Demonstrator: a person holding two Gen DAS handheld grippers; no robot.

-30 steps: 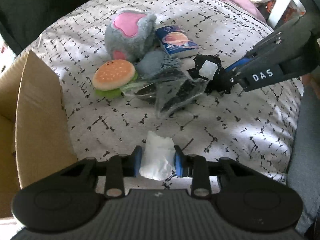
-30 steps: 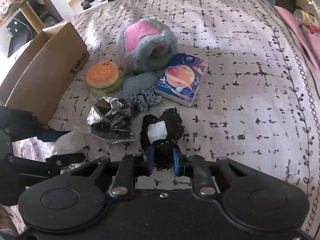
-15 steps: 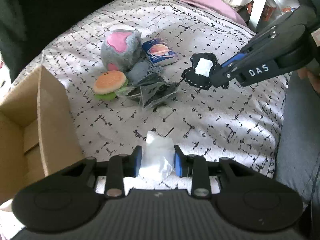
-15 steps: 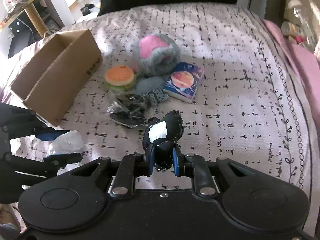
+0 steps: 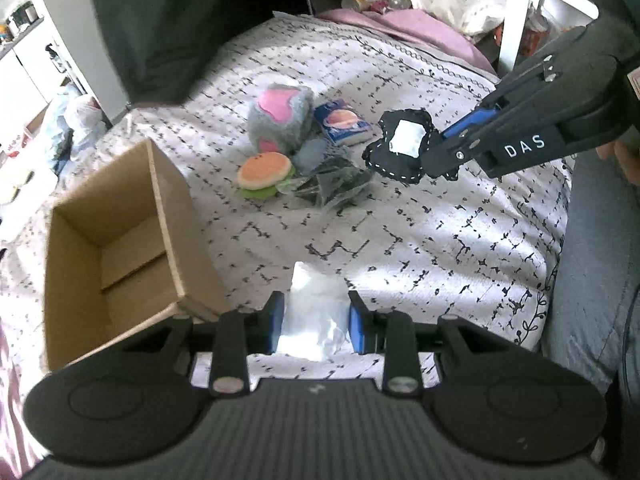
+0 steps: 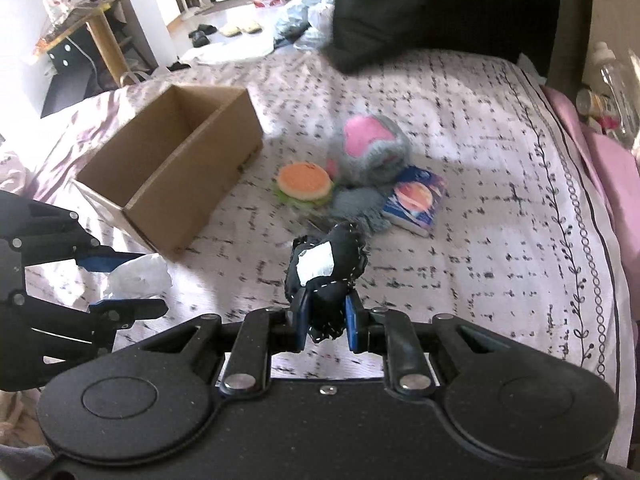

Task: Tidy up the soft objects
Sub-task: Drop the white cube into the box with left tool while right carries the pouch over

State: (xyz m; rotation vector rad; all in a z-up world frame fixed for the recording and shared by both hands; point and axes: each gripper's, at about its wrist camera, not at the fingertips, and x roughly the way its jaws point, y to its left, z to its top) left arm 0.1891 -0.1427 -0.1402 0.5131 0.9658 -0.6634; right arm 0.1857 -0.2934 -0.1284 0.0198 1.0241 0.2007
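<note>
My left gripper is shut on a white crumpled soft packet, held above the bed near the open cardboard box. It also shows in the right wrist view. My right gripper is shut on a black fabric piece with a white patch, lifted above the bed; it also shows in the left wrist view. On the bed lie a burger plush, a grey and pink plush, a blue tissue pack, a grey cloth and a clear bag of dark items.
The cardboard box stands open at the left of the pile. A patterned bedspread covers the bed. A black pillow lies at the far end. A person's leg in jeans is at the right edge.
Both grippers have risen and pulled back from the pile with their items. The view widened and the box interior came into sight.
</note>
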